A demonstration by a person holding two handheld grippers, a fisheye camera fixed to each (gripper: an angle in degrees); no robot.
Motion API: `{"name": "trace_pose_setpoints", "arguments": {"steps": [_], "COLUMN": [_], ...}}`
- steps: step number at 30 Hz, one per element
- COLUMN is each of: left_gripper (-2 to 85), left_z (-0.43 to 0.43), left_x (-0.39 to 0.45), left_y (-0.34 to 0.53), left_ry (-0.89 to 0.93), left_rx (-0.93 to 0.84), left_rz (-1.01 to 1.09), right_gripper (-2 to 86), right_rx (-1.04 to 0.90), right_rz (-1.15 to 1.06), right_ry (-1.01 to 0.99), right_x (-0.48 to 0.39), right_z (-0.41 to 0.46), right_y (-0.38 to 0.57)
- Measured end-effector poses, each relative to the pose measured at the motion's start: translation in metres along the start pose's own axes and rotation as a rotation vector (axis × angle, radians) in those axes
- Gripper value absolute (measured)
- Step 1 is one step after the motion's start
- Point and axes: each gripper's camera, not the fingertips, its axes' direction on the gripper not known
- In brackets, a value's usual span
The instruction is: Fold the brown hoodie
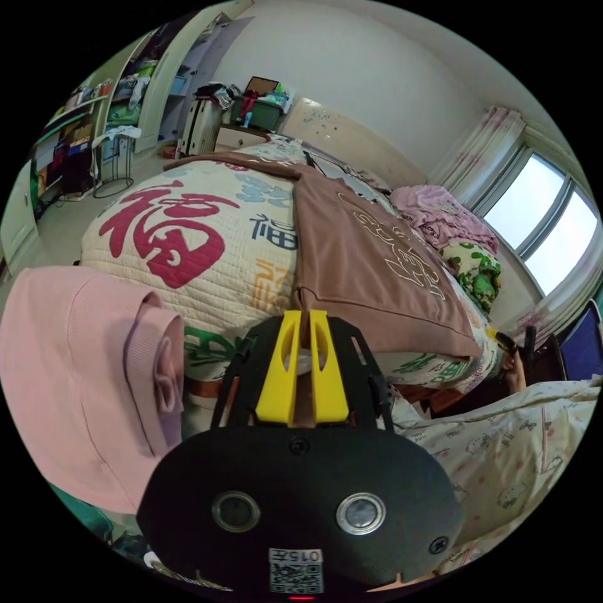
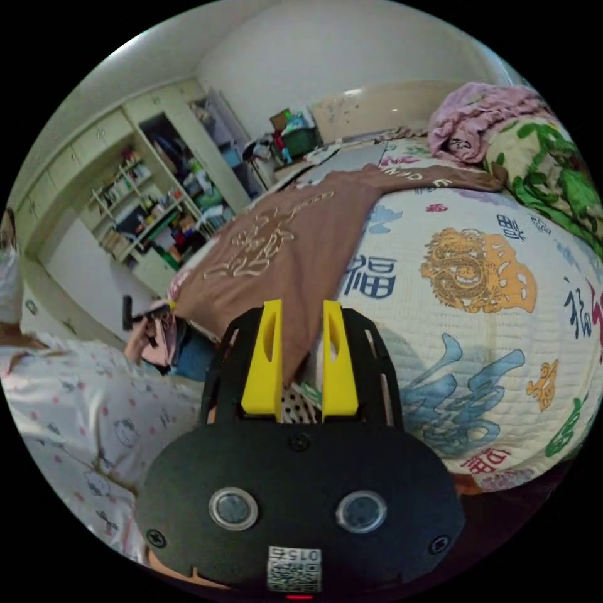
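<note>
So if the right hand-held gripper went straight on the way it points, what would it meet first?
Most likely the brown hoodie: its near hem lies right between and ahead of the right hand-held gripper's open jaws, spread on the quilt. Depth is hard to judge.

One brown hoodie (image 1: 370, 264) lies on one bed (image 1: 207, 251). One pink blanket (image 1: 443, 217) (at two o'clock) and two grippers, left (image 1: 301, 326) and right (image 2: 300, 320).
</note>
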Motion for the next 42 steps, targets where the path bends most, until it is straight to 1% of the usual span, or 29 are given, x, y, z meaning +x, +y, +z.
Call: {"name": "trace_pose_setpoints", "arguments": {"steps": [4,6,8,11,13,15,22,24,27,31,32,35,42], "left_gripper": [1.3,1.3,1.3,1.2,1.2,1.2,0.9,0.9,1.0,1.1,1.1,1.2,1.2], "left_z": [-0.022,-0.037,-0.045,-0.052,-0.053,-0.052,-0.075,-0.091,-0.110,-0.131,-0.137,-0.151,-0.195], "left_x": [0.019,0.032,0.042,0.061,0.071,0.083,0.098,0.103,0.105,0.101,0.100,0.098,0.082], "left_y": [-0.010,-0.016,-0.023,-0.035,-0.041,-0.050,-0.078,-0.084,-0.090,-0.100,-0.104,-0.115,-0.141], "left_ry": [-0.060,-0.099,-0.135,-0.206,-0.247,-0.298,-0.340,-0.357,-0.372,-0.361,-0.359,-0.357,-0.313], "left_rx": [-0.008,-0.007,-0.013,-0.039,-0.054,-0.069,-0.082,-0.079,-0.071,-0.068,-0.068,-0.068,-0.068], "left_rz": [0.018,0.024,0.031,0.043,0.052,0.077,0.115,0.126,0.122,0.107,0.106,0.105,0.066], "right_gripper": [11.6,11.5,11.1,9.0,7.8,6.6,5.2,5.2,5.3,5.1,4.5,2.0,0.5], "right_rx": [-0.010,-0.028,-0.088,-0.184,-0.134,-0.109,-0.077,-0.069,-0.056,-0.021,0.000,0.043,0.043], "right_rz": [0.054,0.043,0.024,-0.020,-0.072,-0.053,-0.052,-0.037,0.023,0.167,0.223,0.352,0.349], "right_ry": [0.074,0.104,0.185,0.279,0.278,0.269,0.294,0.273,0.184,-0.046,-0.120,-0.255,-0.224], "right_x": [0.017,0.016,0.010,0.001,-0.006,-0.008,-0.024,-0.023,-0.009,0.031,0.045,0.071,0.047], "right_z": [0.024,0.043,0.073,0.105,0.095,0.081,0.023,0.004,-0.034,-0.093,-0.109,-0.146,-0.213], "right_y": [-0.078,-0.112,-0.151,-0.176,-0.178,-0.182,-0.216,-0.227,-0.244,-0.260,-0.261,-0.261,-0.290]}}
